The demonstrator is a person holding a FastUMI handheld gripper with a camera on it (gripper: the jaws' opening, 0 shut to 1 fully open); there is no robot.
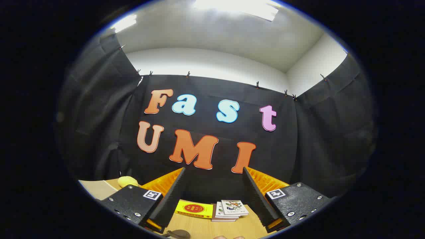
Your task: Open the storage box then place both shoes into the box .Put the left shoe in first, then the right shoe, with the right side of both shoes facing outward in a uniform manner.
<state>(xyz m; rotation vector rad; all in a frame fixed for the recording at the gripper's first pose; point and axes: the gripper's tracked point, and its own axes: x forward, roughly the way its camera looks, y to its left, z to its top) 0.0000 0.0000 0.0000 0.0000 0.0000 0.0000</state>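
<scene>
My gripper (pixel 212 172) is held up and level, pointing at the booth's black back wall. Its two black ribbed fingers (pixel 172 196) stand wide apart with nothing between them, so it is open. Below and between the fingers lies the wooden table (pixel 206 227). At its near edge a small dark rounded thing (pixel 179 234) peeks in; I cannot tell what it is.
A yellow flat packet with a red round mark (pixel 194 209) and a small stack of printed cards (pixel 230 209) lie on the table beyond the fingers. A yellow rounded object (pixel 127 181) sits beyond the left finger. Fingertips of a hand (pixel 229 237) show at the near edge.
</scene>
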